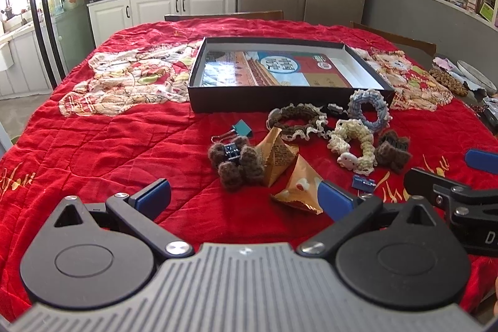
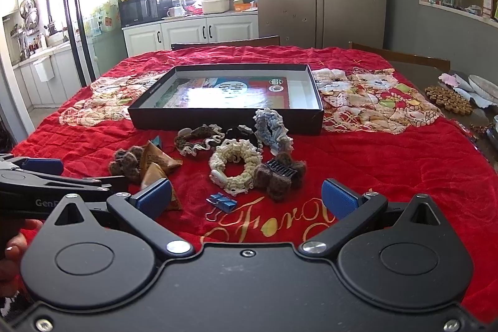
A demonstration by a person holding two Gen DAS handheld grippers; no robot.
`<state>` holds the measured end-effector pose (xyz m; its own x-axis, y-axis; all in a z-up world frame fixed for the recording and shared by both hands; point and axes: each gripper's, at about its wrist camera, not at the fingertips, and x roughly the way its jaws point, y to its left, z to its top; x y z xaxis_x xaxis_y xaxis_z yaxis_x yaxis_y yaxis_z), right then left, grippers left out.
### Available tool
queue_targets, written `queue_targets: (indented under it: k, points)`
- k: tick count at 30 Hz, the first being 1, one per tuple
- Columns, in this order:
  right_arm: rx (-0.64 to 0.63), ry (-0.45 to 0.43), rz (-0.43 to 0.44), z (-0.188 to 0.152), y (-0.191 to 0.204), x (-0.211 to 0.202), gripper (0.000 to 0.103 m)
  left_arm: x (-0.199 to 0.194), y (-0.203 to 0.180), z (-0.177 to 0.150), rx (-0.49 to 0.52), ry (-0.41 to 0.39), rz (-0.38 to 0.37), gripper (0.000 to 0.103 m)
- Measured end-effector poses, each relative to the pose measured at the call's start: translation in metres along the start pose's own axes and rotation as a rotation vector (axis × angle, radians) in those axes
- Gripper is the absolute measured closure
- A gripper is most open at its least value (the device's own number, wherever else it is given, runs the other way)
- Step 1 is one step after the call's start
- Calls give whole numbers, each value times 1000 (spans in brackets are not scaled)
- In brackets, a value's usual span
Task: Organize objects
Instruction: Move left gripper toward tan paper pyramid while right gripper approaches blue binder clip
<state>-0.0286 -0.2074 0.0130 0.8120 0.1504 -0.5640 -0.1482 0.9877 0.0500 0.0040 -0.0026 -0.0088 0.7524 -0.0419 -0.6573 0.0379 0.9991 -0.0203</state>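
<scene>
A shallow black box lies open on the red quilt, empty but for its printed floor. In front of it sits a scatter of small things: a brown fuzzy hair clip, two gold pyramid packets, a brown scrunchie, a cream scrunchie, a blue-grey scrunchie, a second brown clip, a teal binder clip and a blue binder clip. My left gripper and right gripper hover open, short of the pile, holding nothing.
The red quilt covers the table. A wooden bead mat and dishes lie at the right edge. Chair backs stand behind the table. A person's hand shows at lower left.
</scene>
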Motion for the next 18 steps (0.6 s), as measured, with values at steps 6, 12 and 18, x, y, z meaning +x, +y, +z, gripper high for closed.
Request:
queue_targets:
  k: [6, 12, 18]
  points:
    - [-56, 33, 46, -6, -6, 17, 8, 14, 2, 0, 16, 15, -25, 0]
    - [-80, 69, 133, -16, -13, 41, 33, 23, -3, -5, 81, 17, -106, 0]
    - [-71, 95, 210, -20, -18, 63, 48, 39, -7, -8, 115, 52, -157, 10]
